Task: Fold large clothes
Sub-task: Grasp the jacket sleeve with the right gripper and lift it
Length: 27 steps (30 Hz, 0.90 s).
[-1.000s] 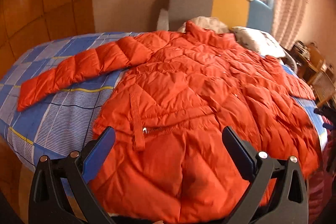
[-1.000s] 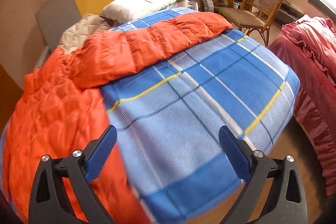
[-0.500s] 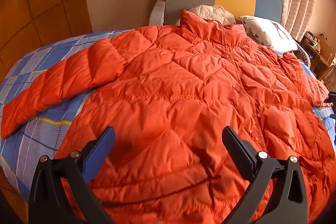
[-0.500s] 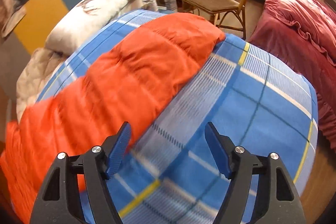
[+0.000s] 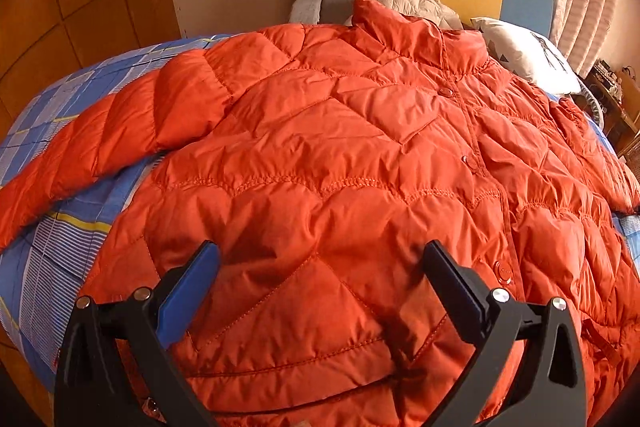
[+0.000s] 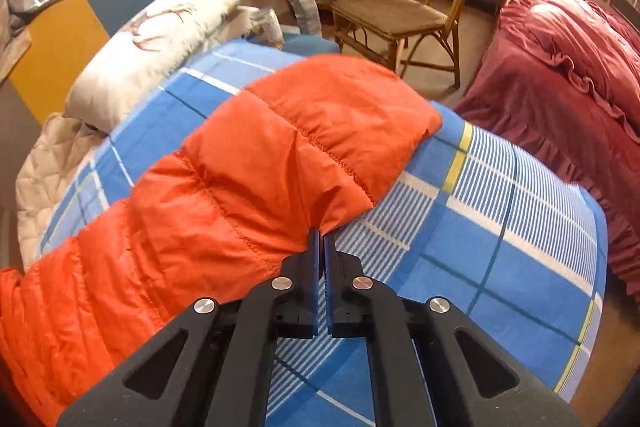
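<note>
Two tools: right tool (image 6: 322,247) pinches puffy orange quilted jacket (image 5: 360,167) sleeve edge (thin bite), lift slow w/ care; left tool (image 5: 320,287) gapes wide.

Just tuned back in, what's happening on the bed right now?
A person with a gripper in each hand is starting to fold an orange puffer jacket spread front-up on a bed with a blue checked cover. The right gripper has shut on the lower edge of one sleeve near its cuff. The left gripper is open above the jacket's lower front and grips nothing. The other sleeve lies stretched out to the side; no fold has been made yet.
</note>
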Each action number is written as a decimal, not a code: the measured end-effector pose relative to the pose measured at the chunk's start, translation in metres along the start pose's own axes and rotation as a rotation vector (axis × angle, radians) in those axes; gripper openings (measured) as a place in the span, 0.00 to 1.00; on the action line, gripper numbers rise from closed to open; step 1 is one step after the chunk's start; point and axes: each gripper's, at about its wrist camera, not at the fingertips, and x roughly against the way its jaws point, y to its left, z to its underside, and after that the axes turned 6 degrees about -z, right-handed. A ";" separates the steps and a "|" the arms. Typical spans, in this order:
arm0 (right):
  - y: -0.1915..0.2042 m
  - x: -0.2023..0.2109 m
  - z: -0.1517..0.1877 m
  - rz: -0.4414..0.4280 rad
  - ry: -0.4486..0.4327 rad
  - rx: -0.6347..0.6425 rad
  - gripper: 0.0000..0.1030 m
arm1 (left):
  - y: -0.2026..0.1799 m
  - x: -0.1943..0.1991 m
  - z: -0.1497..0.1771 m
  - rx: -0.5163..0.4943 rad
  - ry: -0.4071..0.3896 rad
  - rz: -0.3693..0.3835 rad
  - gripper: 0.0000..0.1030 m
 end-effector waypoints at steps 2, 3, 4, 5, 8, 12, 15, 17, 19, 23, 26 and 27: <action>0.015 0.015 -0.002 -0.018 -0.048 0.078 0.02 | 0.002 0.003 0.001 0.000 -0.010 0.005 0.98; 0.023 0.021 -0.001 -0.035 -0.063 0.108 0.02 | 0.003 0.004 0.002 0.000 -0.015 0.010 0.98; 0.034 0.030 0.000 -0.057 -0.083 0.150 0.02 | 0.004 0.005 0.003 -0.001 -0.014 0.014 0.98; 0.046 0.039 0.002 -0.079 -0.104 0.195 0.02 | 0.004 0.006 0.004 -0.003 -0.014 0.021 0.98; 0.085 0.064 0.016 -0.139 -0.147 0.310 0.02 | 0.006 0.008 0.005 -0.010 -0.026 0.039 0.98; 0.140 0.091 0.045 -0.223 -0.175 0.450 0.02 | 0.007 0.013 0.008 -0.028 -0.035 0.058 0.98; 0.185 0.109 0.078 -0.288 -0.172 0.565 0.02 | 0.010 0.017 0.010 -0.041 -0.046 0.069 0.98; 0.217 0.122 0.108 -0.334 -0.167 0.663 0.02 | 0.014 0.018 0.012 -0.034 -0.043 0.083 0.98; 0.242 0.133 0.136 -0.375 -0.155 0.751 0.02 | 0.020 0.020 0.013 -0.016 -0.045 0.093 0.98; 0.281 0.143 0.192 -0.438 -0.105 0.879 0.02 | 0.030 0.022 0.016 0.004 -0.043 0.110 0.98; 0.298 0.145 0.231 -0.481 -0.045 0.933 0.02 | 0.035 0.024 0.015 0.016 -0.042 0.134 0.98; 0.301 0.146 0.241 -0.484 -0.035 0.943 0.02 | 0.038 0.024 0.014 0.023 -0.045 0.131 0.98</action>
